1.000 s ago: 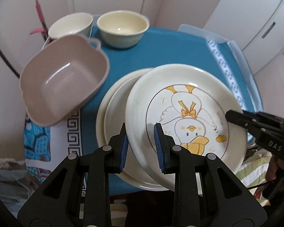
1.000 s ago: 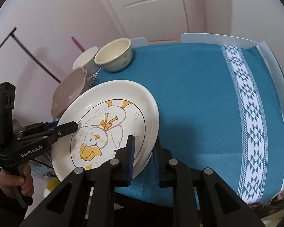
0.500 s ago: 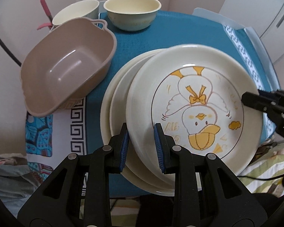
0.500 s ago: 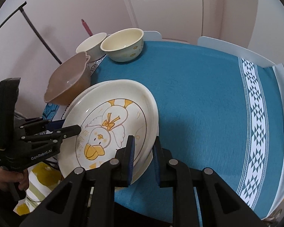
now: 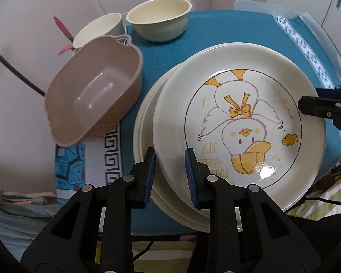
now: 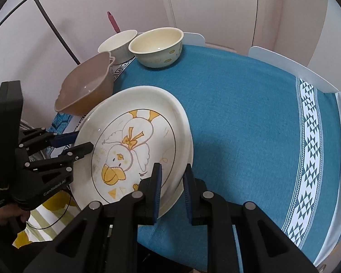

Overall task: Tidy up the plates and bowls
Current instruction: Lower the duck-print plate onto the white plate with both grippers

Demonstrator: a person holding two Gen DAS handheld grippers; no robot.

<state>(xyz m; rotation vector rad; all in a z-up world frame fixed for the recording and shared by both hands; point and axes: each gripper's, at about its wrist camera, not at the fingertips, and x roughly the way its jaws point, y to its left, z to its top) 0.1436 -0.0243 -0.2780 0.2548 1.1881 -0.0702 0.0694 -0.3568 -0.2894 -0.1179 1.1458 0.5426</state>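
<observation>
While two tools (image 5: 169, 170) (image 6: 171, 187) grip, three plates (image 5: 238, 122), three bowls (image 5: 93, 95).

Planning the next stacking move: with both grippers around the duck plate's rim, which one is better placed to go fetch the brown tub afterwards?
Left, probably. The left gripper sits at the duck plate edge nearest the brown tub; the right gripper is at the plate's far side, with the plate between it and the tub.

Right of the right gripper (image 6: 171, 191), bare blue worktop (image 6: 250, 118) lay open; to its left, the brown basin (image 6: 86, 91) and two bowls (image 6: 156, 45) crowded the way.
</observation>
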